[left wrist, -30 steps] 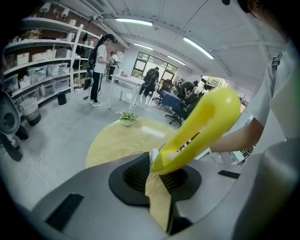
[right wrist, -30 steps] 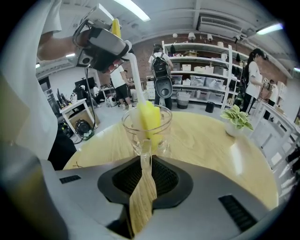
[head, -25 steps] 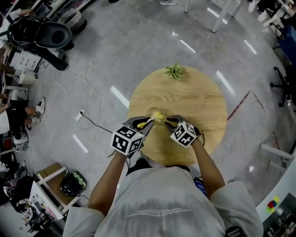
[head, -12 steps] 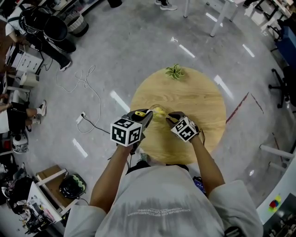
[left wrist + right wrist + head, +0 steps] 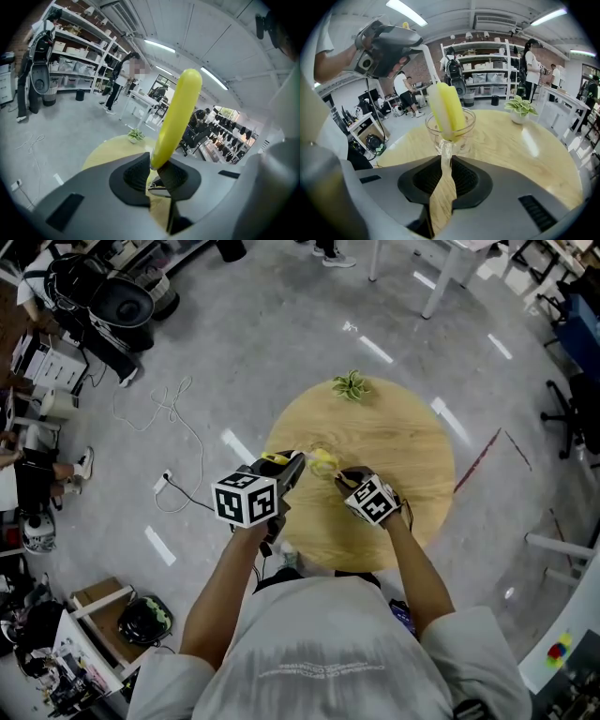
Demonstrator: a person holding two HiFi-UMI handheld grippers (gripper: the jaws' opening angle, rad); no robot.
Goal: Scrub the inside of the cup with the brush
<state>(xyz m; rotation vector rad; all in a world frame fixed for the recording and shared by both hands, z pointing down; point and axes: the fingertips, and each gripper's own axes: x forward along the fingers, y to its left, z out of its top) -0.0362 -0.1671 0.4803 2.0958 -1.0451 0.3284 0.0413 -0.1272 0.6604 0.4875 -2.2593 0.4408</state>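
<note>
A clear glass cup stands on the round wooden table. My right gripper is shut on the cup's handle; its jaws have just been closing with that handle between them. The brush has a yellow and white sponge head. Its lower end is inside the cup and most of it rises above the rim. My left gripper is shut on the brush's yellow handle. In the head view the left gripper is left of the cup and the right gripper is just right of it.
A small potted plant sits at the table's far edge. On the floor to the left lies a white cable. Shelves with boxes and several people stand further off, with desks and chairs around.
My left gripper has lifted and drawn back to the left, raising the brush so its head stands higher out of the cup. The right gripper and the cup have stayed put.
</note>
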